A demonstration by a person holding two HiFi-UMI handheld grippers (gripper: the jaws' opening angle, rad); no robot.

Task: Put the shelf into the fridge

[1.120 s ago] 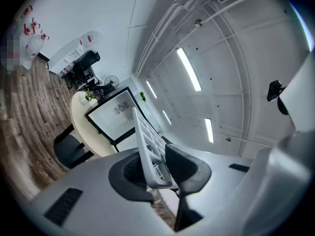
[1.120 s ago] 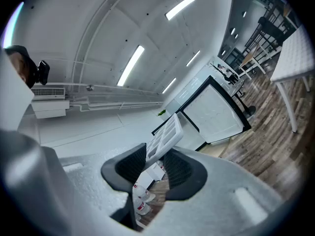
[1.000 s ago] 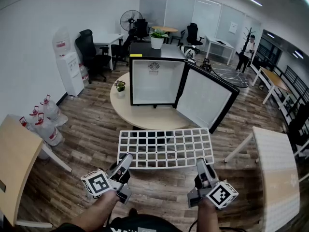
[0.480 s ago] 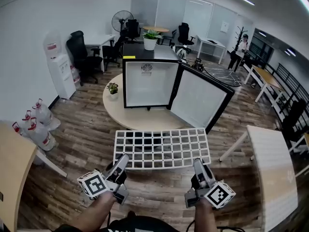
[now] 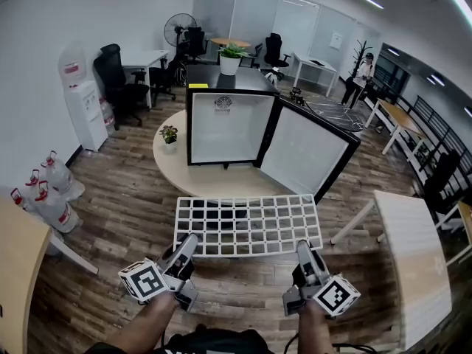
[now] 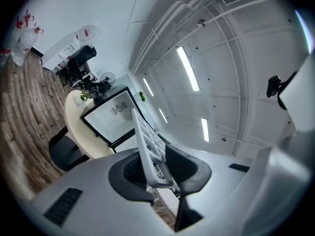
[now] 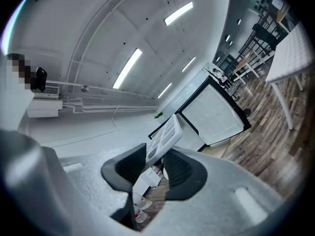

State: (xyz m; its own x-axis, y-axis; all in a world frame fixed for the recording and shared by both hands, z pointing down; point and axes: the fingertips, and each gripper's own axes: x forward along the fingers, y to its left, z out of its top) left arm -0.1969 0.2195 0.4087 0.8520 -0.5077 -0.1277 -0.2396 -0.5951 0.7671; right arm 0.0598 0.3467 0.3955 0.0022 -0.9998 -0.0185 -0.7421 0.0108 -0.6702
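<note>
White flat grid shelf (image 5: 249,224) hangs level in mid-air, open black mini fridge (image 5: 228,127) at 12 o'clock. Left gripper (image 5: 189,242) and right gripper (image 5: 304,248) both pinch its near edge. Looks light and stiff, so edge grips seem fine.

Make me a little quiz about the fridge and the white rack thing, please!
1. What are the left gripper and the right gripper holding between their jaws? A. a water bottle B. the shelf C. a chair
2. Fill in: the fridge stands on a round ____.
3. True or false: the fridge is shut.
Key: 1 B. 2 table. 3 false, it is open.
</note>
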